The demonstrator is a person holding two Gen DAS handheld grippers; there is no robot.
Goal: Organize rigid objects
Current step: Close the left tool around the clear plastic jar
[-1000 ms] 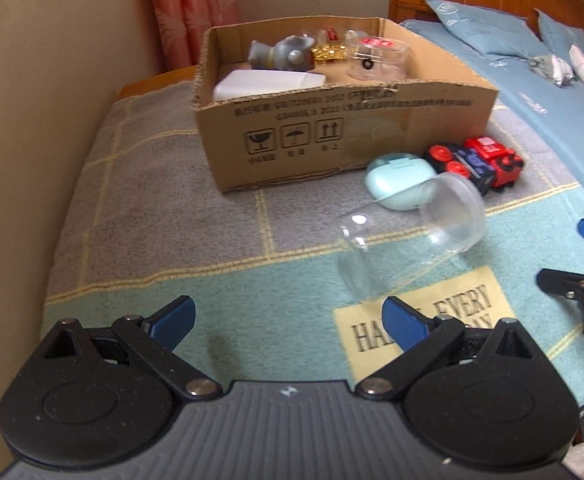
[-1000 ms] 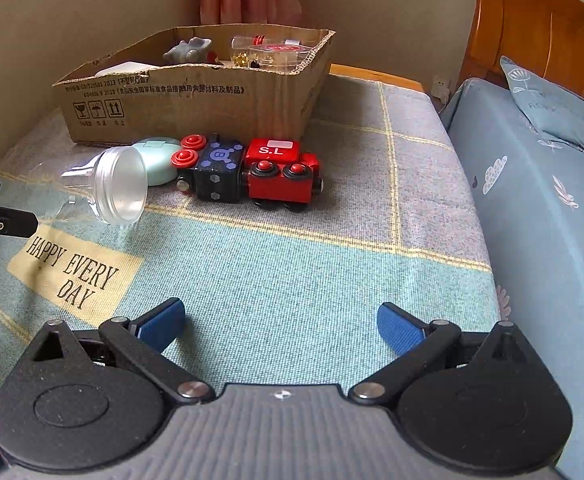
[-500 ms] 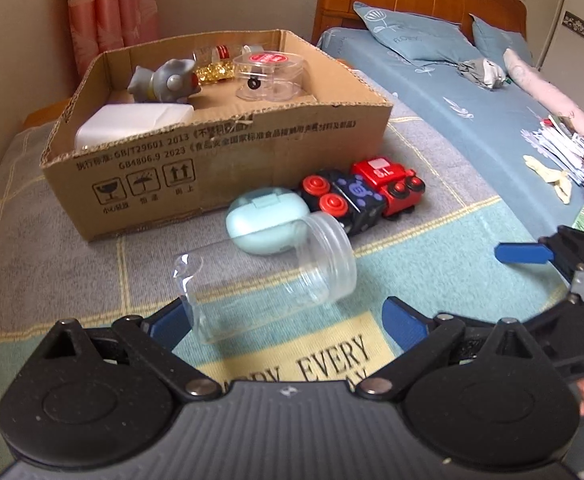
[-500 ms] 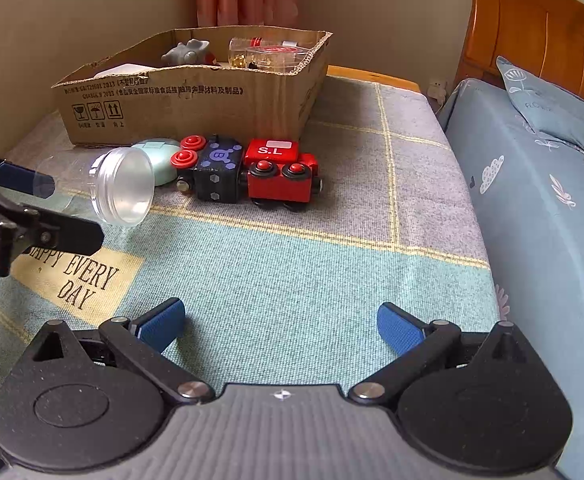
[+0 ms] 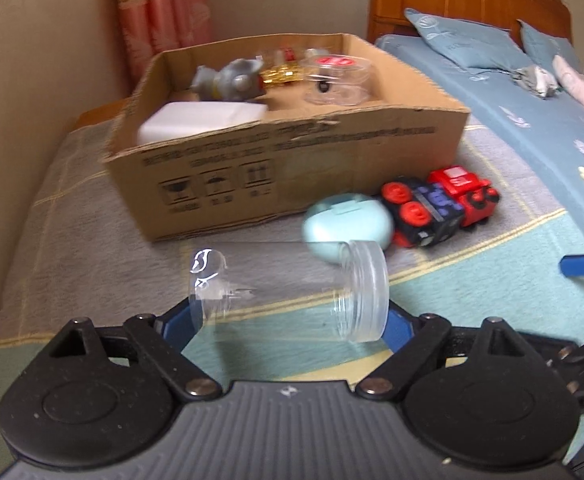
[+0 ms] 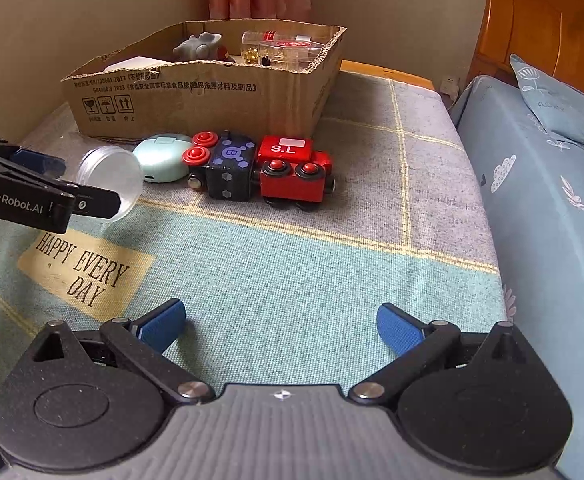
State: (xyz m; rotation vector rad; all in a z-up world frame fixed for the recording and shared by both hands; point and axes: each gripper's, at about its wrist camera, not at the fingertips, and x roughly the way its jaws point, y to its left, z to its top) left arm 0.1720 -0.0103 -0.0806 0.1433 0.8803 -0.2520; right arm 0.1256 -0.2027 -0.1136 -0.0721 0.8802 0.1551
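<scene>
A clear plastic jar (image 5: 288, 288) lies on its side on the blanket, lid to the right. My left gripper (image 5: 286, 326) is open with a finger at each end of the jar, which sits between them. In the right wrist view the jar (image 6: 108, 176) and the left gripper (image 6: 58, 186) show at the left. A mint case (image 5: 346, 226), a black toy car (image 5: 424, 210) and a red toy car (image 5: 466, 194) lie in a row before the cardboard box (image 5: 292, 160). My right gripper (image 6: 280, 326) is open and empty over the blanket.
The box holds a grey toy figure (image 5: 232, 78), a white block (image 5: 200, 120) and a clear round container (image 5: 336, 76). A wall runs along the left. A bed with blue sheets (image 6: 552, 200) lies to the right, beyond the blanket's edge.
My left gripper has moved forward to the jar, which now lies between its fingers. The right gripper has stayed in place.
</scene>
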